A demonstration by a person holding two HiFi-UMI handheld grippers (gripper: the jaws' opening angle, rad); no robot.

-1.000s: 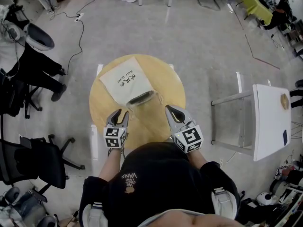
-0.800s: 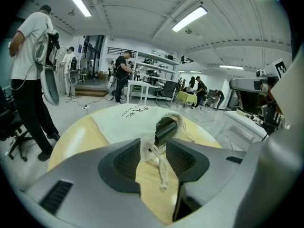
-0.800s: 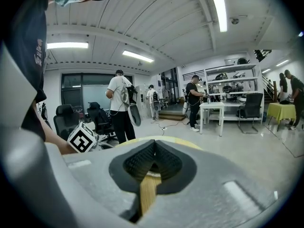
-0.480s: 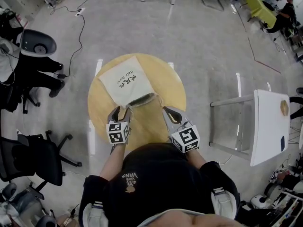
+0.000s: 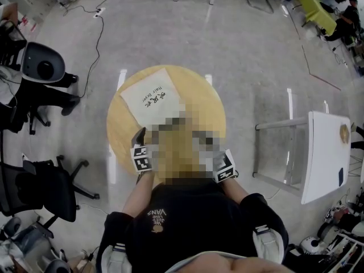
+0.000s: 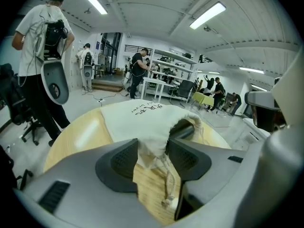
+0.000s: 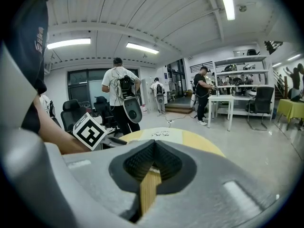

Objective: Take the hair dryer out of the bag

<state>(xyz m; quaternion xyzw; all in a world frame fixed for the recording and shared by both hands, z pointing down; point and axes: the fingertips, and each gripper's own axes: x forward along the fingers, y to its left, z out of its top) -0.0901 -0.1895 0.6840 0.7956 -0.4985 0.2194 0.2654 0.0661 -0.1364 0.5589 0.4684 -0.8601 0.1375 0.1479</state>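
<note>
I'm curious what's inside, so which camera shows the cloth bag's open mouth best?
The left gripper view: the bag's mouth gapes close up, something dark inside. The head view shows the bag from above, its mouth blurred out. The right gripper view catches a distant sliver.

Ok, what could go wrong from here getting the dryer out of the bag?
The jaws of the left gripper have just been opening around the mouth edge of the bag. Closing there may pinch only loose cloth or the drawstring, so the whole bag drags across the table. The right gripper is shut and empty, so nothing steadies the bag.
</note>
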